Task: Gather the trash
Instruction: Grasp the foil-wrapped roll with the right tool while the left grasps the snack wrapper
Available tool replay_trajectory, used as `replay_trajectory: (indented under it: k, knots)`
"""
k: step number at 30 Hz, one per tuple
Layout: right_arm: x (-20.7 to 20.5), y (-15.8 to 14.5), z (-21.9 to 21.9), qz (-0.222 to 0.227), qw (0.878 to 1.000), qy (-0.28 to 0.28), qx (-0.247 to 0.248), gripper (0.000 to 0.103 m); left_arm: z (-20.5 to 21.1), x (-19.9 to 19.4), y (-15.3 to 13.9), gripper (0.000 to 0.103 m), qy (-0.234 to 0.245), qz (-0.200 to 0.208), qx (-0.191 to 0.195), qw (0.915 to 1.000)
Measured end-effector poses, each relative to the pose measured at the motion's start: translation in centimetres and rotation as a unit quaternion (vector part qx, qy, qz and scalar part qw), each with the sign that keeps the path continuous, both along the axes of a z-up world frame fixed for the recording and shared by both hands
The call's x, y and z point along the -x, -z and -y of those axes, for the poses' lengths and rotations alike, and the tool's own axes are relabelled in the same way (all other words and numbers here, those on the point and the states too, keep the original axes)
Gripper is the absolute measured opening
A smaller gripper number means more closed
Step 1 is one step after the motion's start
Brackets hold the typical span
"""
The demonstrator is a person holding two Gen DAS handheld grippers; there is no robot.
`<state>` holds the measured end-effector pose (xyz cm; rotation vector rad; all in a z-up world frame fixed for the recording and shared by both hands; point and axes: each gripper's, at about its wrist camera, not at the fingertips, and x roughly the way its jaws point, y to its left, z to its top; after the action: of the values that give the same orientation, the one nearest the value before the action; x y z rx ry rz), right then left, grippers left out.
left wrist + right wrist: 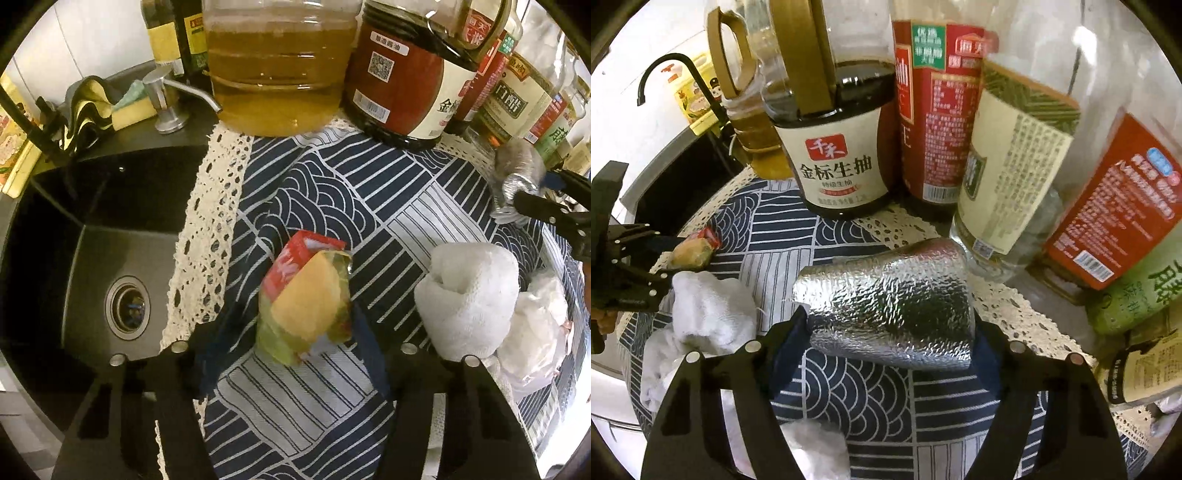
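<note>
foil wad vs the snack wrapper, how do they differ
The foil wad is silver, embossed and rolled into a stubby tube; the snack wrapper is red, yellow and green, crumpled flat. The foil wad sits between the right tongs, the snack wrapper between the left tongs. Both lie on the blue patterned cloth.
</note>
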<state>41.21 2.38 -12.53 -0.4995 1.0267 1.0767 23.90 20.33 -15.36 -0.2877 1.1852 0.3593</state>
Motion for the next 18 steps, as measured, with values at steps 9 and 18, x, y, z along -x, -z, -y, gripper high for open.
replay_trajectory:
  k: [9, 18]
  knots:
    - [0.4, -2.5, 2.4, -0.001, 1.0, 0.016, -0.024, 0.076, -0.4, 0.6, -0.5, 0.045, 0.0, 0.011, -0.012, 0.9999]
    - [2.2, -4.0, 4.8, -0.008, 0.999, 0.032, -0.039, 0.076, 1.1, 2.0, -1.9, 0.044, 0.004, 0.03, -0.008, 0.9995]
